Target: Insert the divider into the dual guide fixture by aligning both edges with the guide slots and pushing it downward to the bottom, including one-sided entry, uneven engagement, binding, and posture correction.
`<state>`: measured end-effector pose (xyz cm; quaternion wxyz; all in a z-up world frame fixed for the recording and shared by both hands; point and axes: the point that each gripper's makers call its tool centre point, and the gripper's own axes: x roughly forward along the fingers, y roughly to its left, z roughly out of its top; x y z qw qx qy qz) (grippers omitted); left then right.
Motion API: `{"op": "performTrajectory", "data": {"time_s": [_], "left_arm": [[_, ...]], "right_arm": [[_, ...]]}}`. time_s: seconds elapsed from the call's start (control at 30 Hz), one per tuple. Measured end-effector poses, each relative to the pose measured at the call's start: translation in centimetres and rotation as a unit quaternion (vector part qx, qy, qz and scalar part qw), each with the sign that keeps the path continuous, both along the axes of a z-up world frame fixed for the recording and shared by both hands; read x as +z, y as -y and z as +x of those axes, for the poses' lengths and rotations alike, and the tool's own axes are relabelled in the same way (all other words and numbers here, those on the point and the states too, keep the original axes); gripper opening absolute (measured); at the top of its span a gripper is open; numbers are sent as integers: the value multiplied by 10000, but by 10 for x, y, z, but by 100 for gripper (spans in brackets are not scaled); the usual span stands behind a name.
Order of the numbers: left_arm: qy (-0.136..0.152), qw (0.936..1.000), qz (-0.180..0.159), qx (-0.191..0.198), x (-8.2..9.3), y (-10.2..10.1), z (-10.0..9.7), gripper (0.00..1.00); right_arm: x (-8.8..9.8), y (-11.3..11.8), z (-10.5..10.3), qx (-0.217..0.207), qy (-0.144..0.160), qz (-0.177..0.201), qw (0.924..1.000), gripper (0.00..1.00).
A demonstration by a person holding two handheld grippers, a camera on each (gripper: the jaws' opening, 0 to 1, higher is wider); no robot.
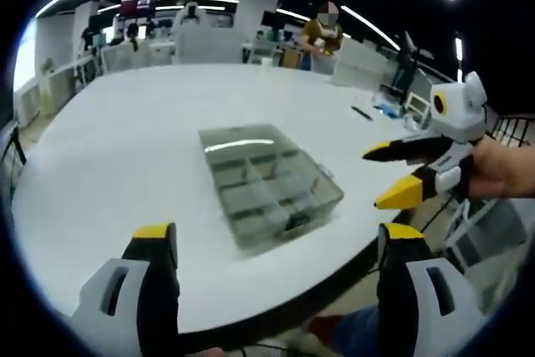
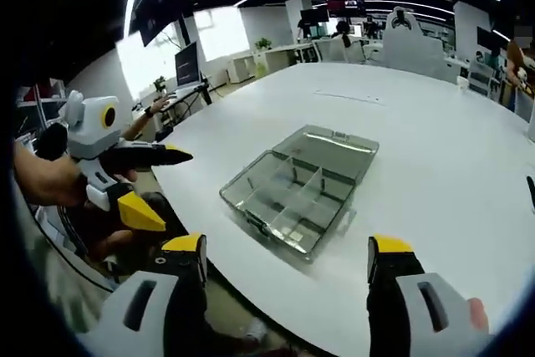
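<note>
in my left gripper view the left claw hangs released, jaws wide apart, above the near edge of the white tabletop, and the clear compartment box sits on that tabletop just ahead, its lid open flat behind it. my right claw is likewise spread and grasping nothing, with the same box lying near the tabletop edge in front of it. each claw shows in the other's view, held off the tabletop's edge with yellow tips parted; i cannot pick out a loose divider.
</note>
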<state>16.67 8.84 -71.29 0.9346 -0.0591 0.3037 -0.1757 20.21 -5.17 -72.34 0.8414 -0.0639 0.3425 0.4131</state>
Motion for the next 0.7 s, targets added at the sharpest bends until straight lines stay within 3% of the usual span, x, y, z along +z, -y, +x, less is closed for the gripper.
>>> {"op": "performTrajectory", "data": {"time_s": [0.13, 0.4, 0.7], "left_arm": [[19, 10000, 79, 44, 2, -3, 1, 99], [-145, 9995, 69, 261, -5, -13, 14, 99], [-203, 9992, 120, 324, -6, -17, 18, 99]], "right_arm": [[1, 0, 2, -90, 50, 16, 9999, 79], [-7, -2, 6, -359, -141, 86, 9992, 80], [-10, -8, 6, -399, -160, 113, 9990, 79]]}}
